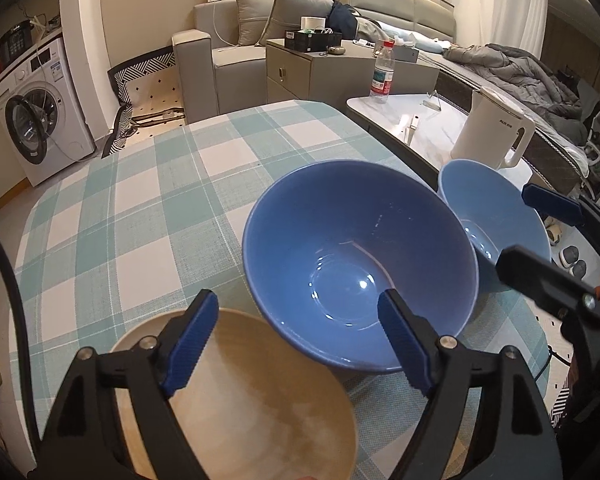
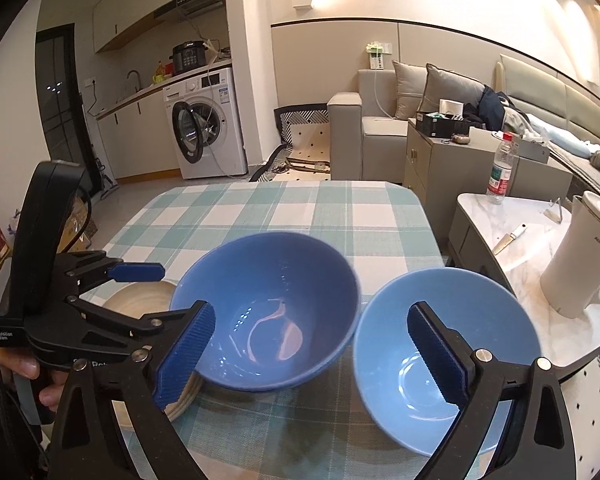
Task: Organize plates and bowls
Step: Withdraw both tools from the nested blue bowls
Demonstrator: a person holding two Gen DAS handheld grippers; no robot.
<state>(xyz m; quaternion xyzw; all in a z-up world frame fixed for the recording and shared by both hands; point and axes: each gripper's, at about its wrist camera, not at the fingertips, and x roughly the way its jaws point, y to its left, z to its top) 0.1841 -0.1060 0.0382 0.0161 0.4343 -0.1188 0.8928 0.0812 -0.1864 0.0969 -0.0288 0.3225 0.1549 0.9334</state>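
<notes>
Dark blue bowl (image 1: 360, 264), light blue bowl (image 2: 448, 356), wooden plate (image 1: 236, 396) hold nothing; both tools wide.

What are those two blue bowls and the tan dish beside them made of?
Dark blue bowl and light blue bowl: probably glazed ceramic, though glossy plastic is possible; both show sharp light glints. Tan dish: looks like wood or bamboo, with a matte surface, faint grain, and ringed layers at its edge.

Black jaws, ribbed blue pads (image 1: 191, 342)

Home: sofa (image 2: 384, 120); washing machine (image 2: 204, 124)
</notes>
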